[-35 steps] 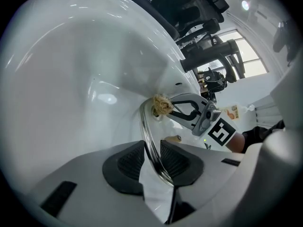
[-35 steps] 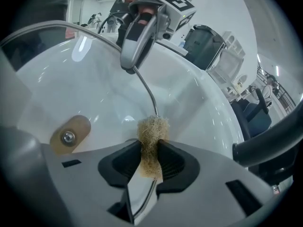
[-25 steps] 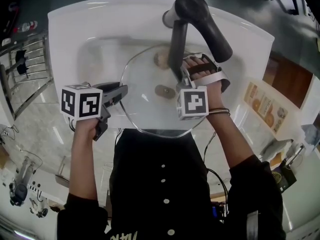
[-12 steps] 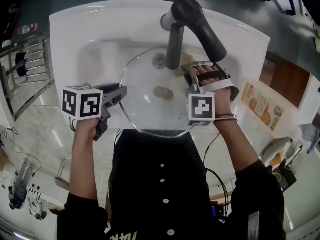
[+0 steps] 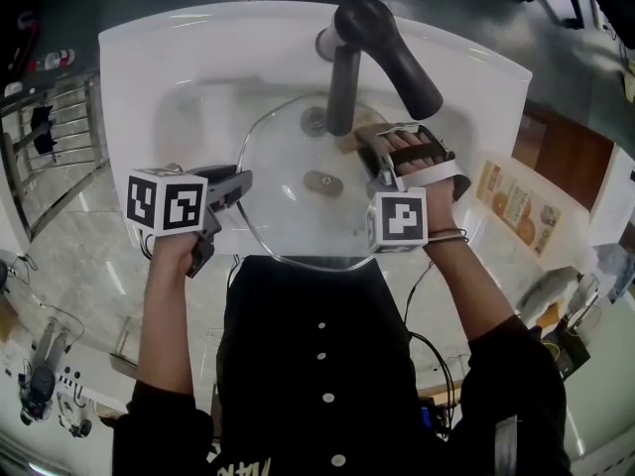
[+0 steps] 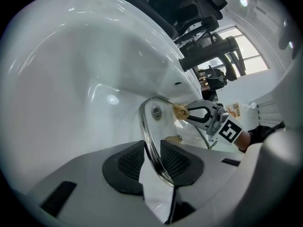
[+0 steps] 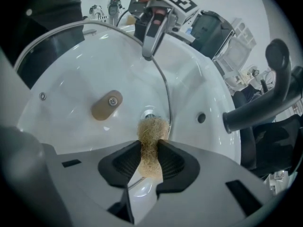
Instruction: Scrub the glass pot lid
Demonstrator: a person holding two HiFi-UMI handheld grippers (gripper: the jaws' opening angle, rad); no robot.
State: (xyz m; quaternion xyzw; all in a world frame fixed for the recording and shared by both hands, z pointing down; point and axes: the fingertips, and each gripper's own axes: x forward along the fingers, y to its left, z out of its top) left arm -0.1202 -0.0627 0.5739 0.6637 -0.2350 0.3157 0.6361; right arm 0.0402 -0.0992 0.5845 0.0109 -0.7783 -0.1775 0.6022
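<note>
With left tongs (image 5: 236, 180), gripping the glass pot lid (image 5: 298, 216) by its metal rim over the white sink (image 5: 198, 58); with right tongs (image 5: 369, 147), pinching a tan fibre scrubber (image 7: 151, 131) at the lid's far edge.

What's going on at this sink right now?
A person is working at a white sink with a gripper in each hand. The left gripper is clamped on the rim of the glass pot lid, holding it over the sink under the dark faucet. The right gripper pinches a tan fibrous scrubber and has it at the lid's far edge, near the drain. It looks mid-scrub.
</note>
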